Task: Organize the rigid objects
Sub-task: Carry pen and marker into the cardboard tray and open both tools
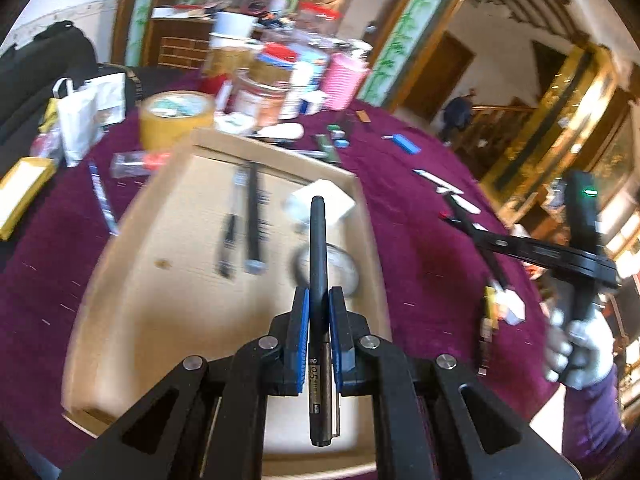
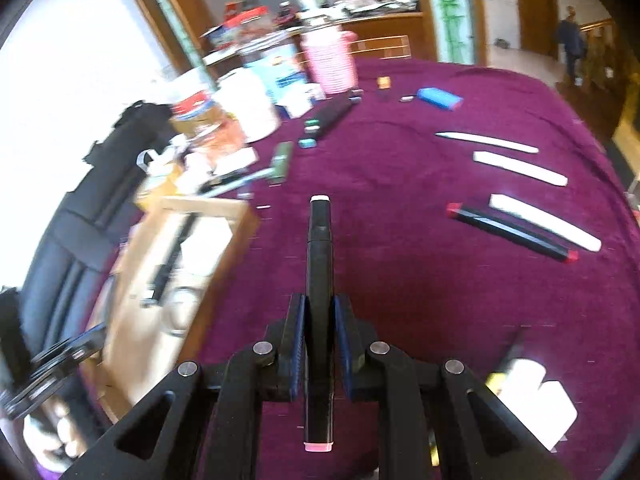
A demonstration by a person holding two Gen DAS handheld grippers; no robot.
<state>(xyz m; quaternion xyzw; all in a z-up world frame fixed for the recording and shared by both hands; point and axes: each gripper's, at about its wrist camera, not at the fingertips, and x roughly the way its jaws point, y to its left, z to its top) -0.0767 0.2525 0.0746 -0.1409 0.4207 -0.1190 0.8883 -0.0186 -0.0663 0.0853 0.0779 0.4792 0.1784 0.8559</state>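
My left gripper (image 1: 319,300) is shut on a black gel pen (image 1: 317,248) and hangs over the cardboard box lid (image 1: 132,264), which holds two dark pens (image 1: 244,220), a white eraser (image 1: 324,200) and a round clear thing (image 1: 340,268). My right gripper (image 2: 320,308) is shut on a black marker (image 2: 319,264) with a white tip and a pink end cap, above the purple cloth to the right of the box lid (image 2: 224,216). The right gripper (image 1: 500,280) also shows at the right of the left wrist view, held by a gloved hand (image 1: 576,352).
On the purple tablecloth (image 2: 400,200) lie three white strips (image 2: 520,168), a black marker with red caps (image 2: 512,232), a blue block (image 2: 438,98) and small erasers. Jars, a pink cup (image 2: 330,60) and a tape roll (image 1: 176,116) crowd the far edge. A black bag (image 2: 80,200) sits at the left.
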